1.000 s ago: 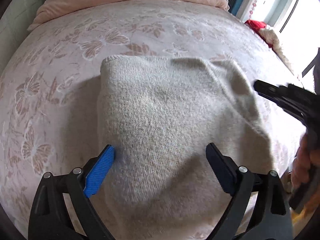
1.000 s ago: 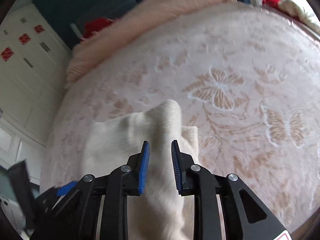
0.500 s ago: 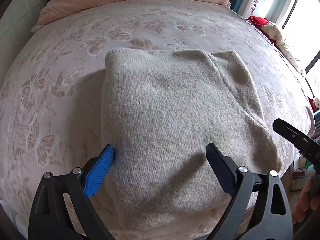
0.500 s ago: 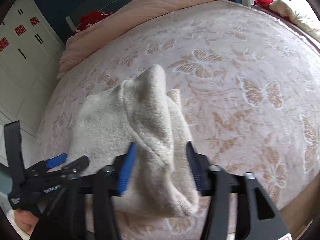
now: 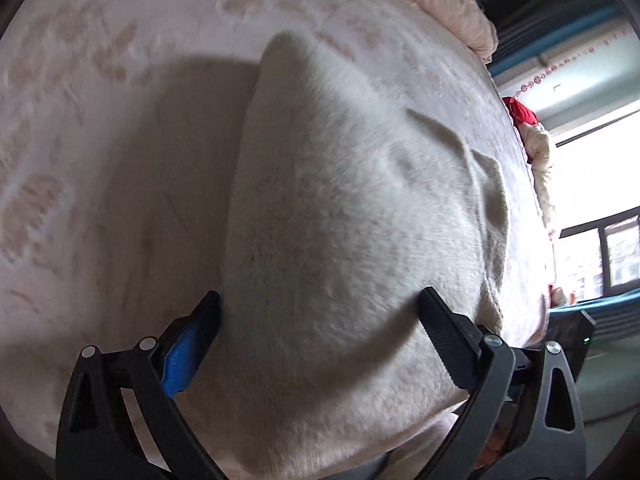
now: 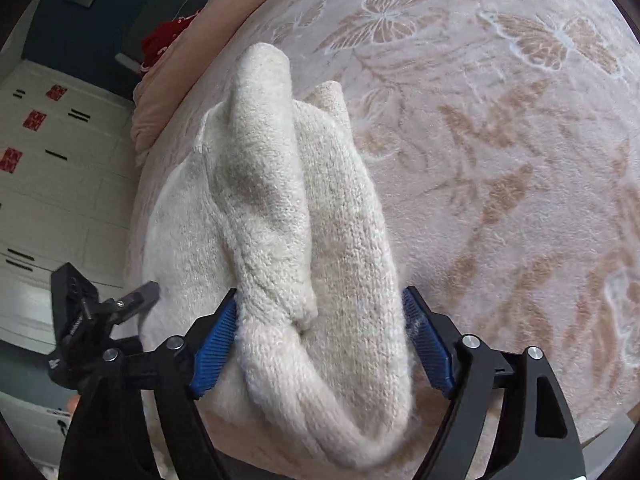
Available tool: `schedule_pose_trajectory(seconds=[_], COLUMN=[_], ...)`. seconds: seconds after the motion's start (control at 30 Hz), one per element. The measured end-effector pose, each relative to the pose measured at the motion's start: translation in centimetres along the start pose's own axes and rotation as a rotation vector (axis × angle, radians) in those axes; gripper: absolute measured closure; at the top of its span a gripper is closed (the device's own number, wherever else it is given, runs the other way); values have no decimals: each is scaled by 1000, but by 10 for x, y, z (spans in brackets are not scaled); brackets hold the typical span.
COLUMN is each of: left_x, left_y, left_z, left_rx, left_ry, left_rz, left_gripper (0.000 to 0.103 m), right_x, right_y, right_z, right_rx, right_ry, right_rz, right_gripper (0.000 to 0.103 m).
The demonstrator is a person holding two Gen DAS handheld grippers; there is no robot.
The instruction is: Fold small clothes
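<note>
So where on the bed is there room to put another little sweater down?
Bare butterfly bedspread lies right of the cream sweater, and more to its left. It is crowded around the sweater, where both open grippers sit.

The left black two-finger gripper with blue ribbed pads [image 5: 318,320] points toward twelve o'clock, jaws spread wide, one finger at seven o'clock and one at five. The right black gripper with blue pads [image 6: 320,332] is likewise spread wide, its fingers [image 6: 214,344] apart.
</note>
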State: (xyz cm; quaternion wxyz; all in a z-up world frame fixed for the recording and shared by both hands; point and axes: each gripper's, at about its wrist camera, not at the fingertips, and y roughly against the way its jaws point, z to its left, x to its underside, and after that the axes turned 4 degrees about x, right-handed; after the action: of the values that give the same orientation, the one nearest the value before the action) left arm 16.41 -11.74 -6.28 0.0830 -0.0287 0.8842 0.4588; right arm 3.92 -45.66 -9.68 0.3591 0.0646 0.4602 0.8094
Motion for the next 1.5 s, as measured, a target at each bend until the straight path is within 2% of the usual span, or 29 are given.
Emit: schedule_pose_trajectory(seconds=[0.07, 0.17, 0.33, 0.37, 0.4, 0.43, 0.47, 0.5, 0.6, 0.83, 1.03, 1.3, 1.5], left_x=[-2, -2, -4, -4, -4, -3, -4, 0, 9, 48, 80, 100, 107], left_y=[-14, -20, -28, -28, -26, -22, -22, -16, 0, 56, 109, 196, 286], left_z=[7, -1, -16, -20, -24, -32, -40, -52, -79, -122, -146, -176, -192], left_rx=[37, 35, -45, -51, -55, -69, -83, -113, -159, -183, -141, -56, 6], left_ry=[45, 29, 9, 4, -11, -42, -66, -123, -217, -353, -430, -508, -593], left_rz=[27, -1, -9, -7, -1, -7, -9, -13, -21, -48, -96, -255, -451], left_gripper=[5, 5, 5, 5, 8, 13, 23, 34, 48, 50, 50, 50, 50], right_x=[-4, -8, -15, -16, -16, -17, -15, -14, -2, 42, 75, 104, 113], right_y=[-5, -14, -26, -26, -25, -25, -19, -13, 8, 83, 157, 242, 298], right_z=[3, 9, 18, 19, 20, 22, 23, 27, 46, 76, 92, 153, 209], right_rx=[-30, -71, -96, -94, -79, -70, -80, -69, -14, 11, 4, -21, -107], right_ry=[-6, -12, -49, -56, -57, -55, -60, -52, -2, 58, 95, 236, 346], right_rz=[-3, 2, -4, -6, -6, -5, -17, -31, -71, -157, -258, -459, -609], right_gripper=[17, 16, 14, 20, 41, 52, 64, 68, 70, 70, 70, 69, 69])
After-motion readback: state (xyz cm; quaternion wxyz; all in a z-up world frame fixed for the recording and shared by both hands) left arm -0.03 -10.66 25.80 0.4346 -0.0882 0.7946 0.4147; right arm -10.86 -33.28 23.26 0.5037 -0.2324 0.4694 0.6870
